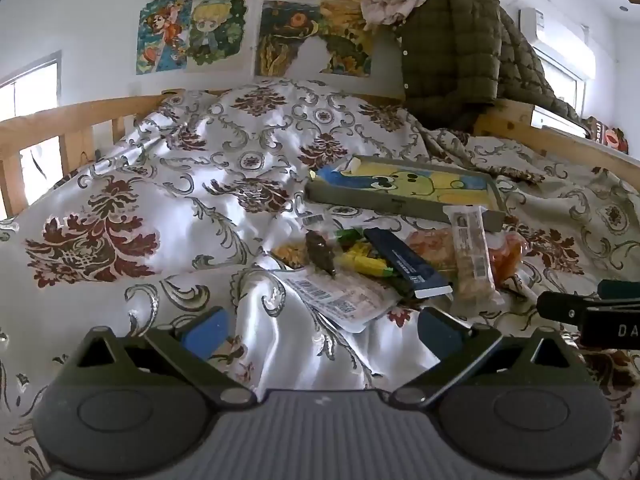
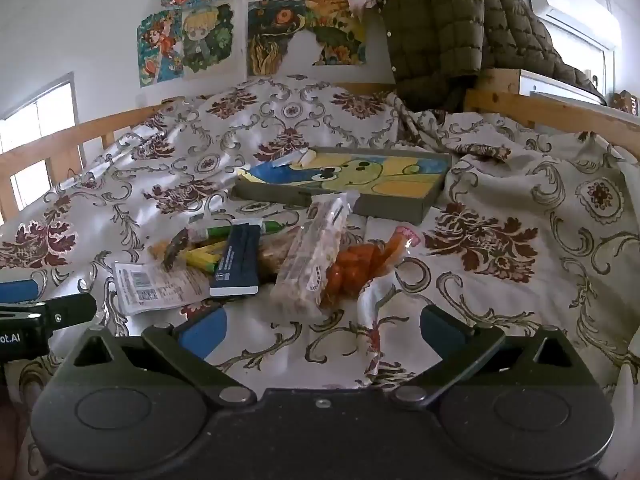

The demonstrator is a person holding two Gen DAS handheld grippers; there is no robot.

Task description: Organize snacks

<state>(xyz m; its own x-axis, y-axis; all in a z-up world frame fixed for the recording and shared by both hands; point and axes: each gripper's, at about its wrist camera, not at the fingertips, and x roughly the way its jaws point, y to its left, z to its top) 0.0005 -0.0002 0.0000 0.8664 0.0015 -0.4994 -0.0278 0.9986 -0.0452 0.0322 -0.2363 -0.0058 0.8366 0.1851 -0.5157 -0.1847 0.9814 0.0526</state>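
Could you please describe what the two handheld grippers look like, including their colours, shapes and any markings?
Each gripper, left gripper and right gripper, has a dark grey-black body with two round pivot discs, angled black linkage arms with silver rivets, and blue finger pads. The left body's centre is ribbed grey. White lettering, only partly readable, marks each gripper's side. No cables or sleeves show.

You can read "DA" on the right tongs (image 1: pixel 608 316) at 3 o'clock, and "ot.AI" on the left tongs (image 2: pixel 24 320) at 9 o'clock.
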